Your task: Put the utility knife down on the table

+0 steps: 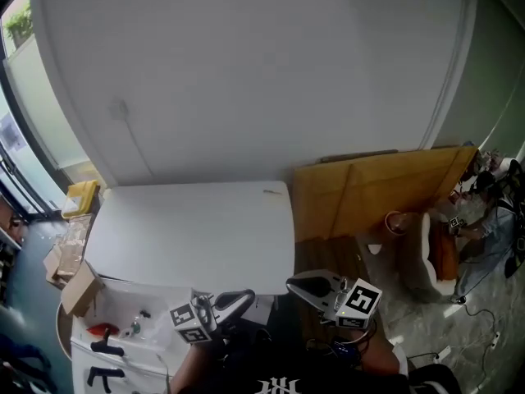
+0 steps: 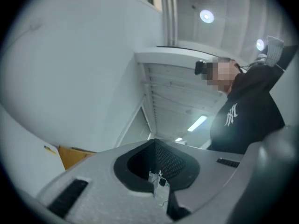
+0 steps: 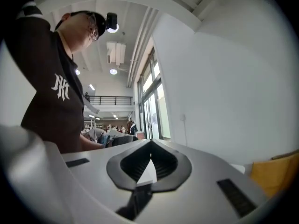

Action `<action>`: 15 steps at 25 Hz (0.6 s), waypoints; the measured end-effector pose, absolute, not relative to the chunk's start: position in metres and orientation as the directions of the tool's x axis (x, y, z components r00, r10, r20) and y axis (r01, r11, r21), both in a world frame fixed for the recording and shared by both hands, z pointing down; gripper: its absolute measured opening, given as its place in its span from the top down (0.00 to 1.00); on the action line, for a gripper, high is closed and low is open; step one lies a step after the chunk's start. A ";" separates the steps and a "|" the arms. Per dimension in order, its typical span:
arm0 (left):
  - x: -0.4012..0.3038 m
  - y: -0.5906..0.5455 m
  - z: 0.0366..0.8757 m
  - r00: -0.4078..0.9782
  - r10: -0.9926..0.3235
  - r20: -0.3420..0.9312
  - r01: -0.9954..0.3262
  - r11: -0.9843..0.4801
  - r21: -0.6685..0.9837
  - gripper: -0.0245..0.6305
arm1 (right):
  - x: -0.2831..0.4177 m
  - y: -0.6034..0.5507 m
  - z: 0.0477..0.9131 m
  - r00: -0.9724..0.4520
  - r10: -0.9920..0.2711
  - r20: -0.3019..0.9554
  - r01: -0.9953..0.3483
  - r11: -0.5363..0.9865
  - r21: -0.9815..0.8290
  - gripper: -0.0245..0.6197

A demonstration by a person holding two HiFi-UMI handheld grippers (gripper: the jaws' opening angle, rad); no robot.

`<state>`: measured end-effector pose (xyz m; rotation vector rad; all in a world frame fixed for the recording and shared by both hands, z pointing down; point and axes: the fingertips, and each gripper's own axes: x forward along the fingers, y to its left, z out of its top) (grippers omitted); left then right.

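Observation:
I cannot make out a utility knife in any view. The white table (image 1: 189, 228) stands against the wall ahead of me. My left gripper (image 1: 244, 296) and right gripper (image 1: 295, 286) hang low at the table's near edge, close to my body. Both gripper views look upward at the person in a dark shirt and at the ceiling. The left gripper (image 2: 156, 171) has its dark pads closed together, with only a thin slit between them. The right gripper (image 3: 149, 164) looks the same, its jaws meeting with nothing held.
Large cardboard sheets (image 1: 377, 187) lean on the wall right of the table. A white tray (image 1: 123, 314) at lower left holds a red item (image 1: 102, 331) and black tools (image 1: 107, 347). An open cardboard box (image 1: 79, 290) and a yellow object (image 1: 80, 197) sit at the left.

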<state>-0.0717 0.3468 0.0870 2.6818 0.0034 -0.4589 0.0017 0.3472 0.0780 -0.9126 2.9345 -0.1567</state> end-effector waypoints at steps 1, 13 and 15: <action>-0.072 0.362 0.090 0.946 -0.076 -0.316 0.072 -0.899 0.432 0.95 | -0.002 0.368 0.076 -0.832 -0.554 -0.022 -0.550 0.830 -0.094 0.95; -0.046 0.502 0.112 0.967 0.100 -0.234 0.189 -0.897 0.400 0.95 | -0.018 0.538 0.100 -0.910 -0.379 -0.166 -0.329 0.906 -0.265 0.95; -0.037 0.514 0.105 0.959 0.138 -0.246 0.226 -0.897 0.379 0.95 | -0.016 0.550 0.080 -0.898 -0.373 -0.235 -0.315 0.915 -0.251 0.95</action>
